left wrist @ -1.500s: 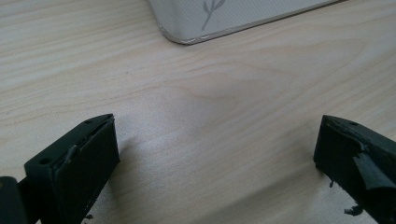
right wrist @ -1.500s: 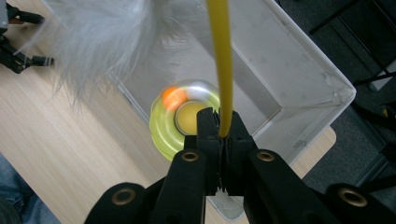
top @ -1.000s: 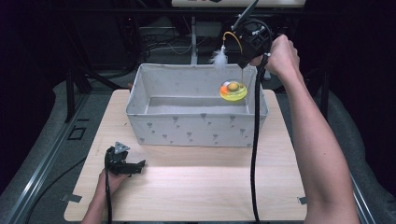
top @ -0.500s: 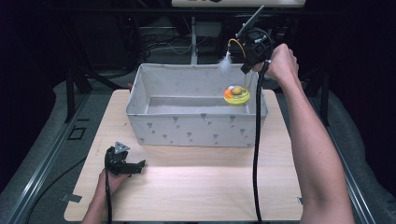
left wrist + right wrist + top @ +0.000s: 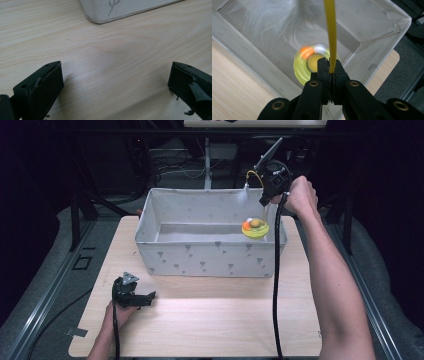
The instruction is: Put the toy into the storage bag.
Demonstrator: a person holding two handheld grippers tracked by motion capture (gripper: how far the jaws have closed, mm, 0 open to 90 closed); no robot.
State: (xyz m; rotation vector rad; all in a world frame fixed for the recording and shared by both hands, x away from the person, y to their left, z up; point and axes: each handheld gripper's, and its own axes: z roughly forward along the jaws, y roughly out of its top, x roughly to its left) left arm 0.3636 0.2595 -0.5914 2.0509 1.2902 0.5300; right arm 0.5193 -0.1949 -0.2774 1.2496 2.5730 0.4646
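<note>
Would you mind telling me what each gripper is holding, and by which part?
The right gripper pinches a toy's yellow wand at its lower end, above the bin. The left gripper holds nothing.

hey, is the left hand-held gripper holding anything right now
No, the left hand-held gripper has its jaws wide apart, with bare wooden table between them.

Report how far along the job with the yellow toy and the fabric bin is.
Done: the right gripper is shut on the yellow wand of a cat toy, and its yellow disc hangs over the fabric bin. In hand: getting the dangling toy into the bin. Left: it looks not yet set down or released. The left gripper rests open on the wooden table.
</note>
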